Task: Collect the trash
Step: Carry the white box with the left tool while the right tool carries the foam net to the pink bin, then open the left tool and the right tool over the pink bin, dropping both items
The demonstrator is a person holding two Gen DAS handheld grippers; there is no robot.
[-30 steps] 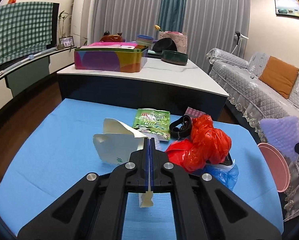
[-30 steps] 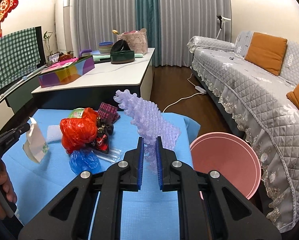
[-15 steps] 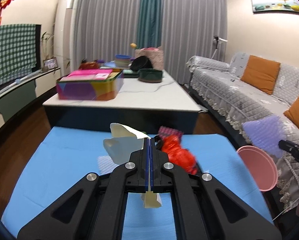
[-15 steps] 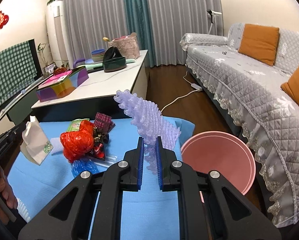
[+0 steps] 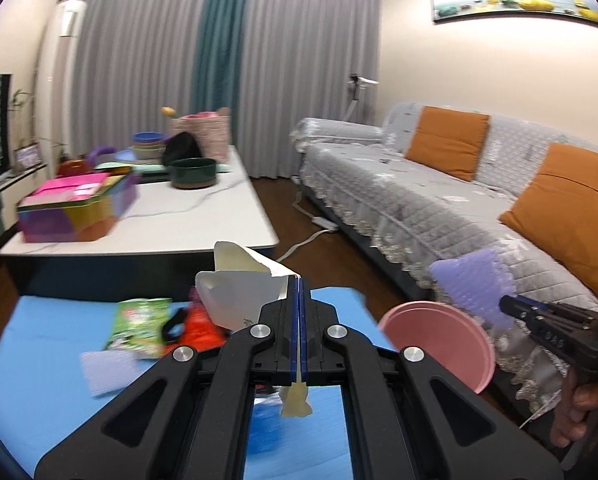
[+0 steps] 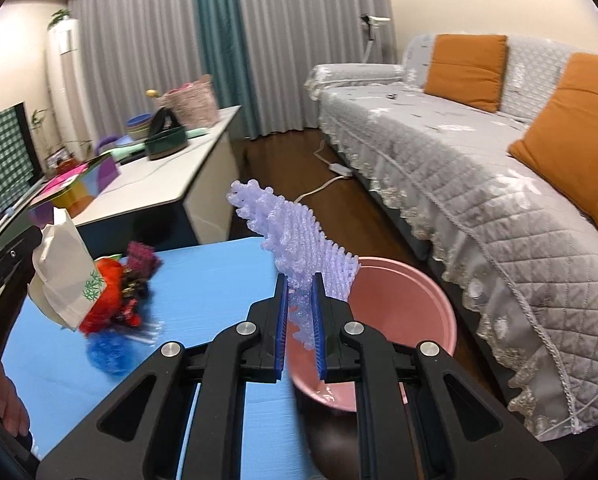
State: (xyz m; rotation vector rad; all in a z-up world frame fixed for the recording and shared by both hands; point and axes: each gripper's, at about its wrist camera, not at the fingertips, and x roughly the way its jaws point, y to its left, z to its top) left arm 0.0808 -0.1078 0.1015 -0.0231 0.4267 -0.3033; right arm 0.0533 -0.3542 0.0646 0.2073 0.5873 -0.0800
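Observation:
My left gripper (image 5: 299, 300) is shut on a cream paper bag (image 5: 239, 292) and holds it up above the blue table (image 5: 39, 344); the bag also shows in the right wrist view (image 6: 63, 268). My right gripper (image 6: 299, 292) is shut on a lilac foam net (image 6: 295, 236), held just left of the pink bin (image 6: 403, 312) beside the table. The net (image 5: 475, 284) and the bin (image 5: 439, 336) show at the right of the left wrist view. A red plastic bag (image 6: 107, 300), a green packet (image 5: 137, 324) and a blue bag (image 6: 107, 352) lie on the table.
A white foam piece (image 5: 107, 372) lies at the table's left. Behind stands a white coffee table (image 5: 171, 216) with a colourful box (image 5: 75, 208) and a dark bowl (image 5: 193, 172). A grey sofa (image 6: 479, 168) with orange cushions runs along the right.
Both grippers have swung to the right with their loads. The pink bin now lies closer in both views, and the lilac net sits just beside its rim.

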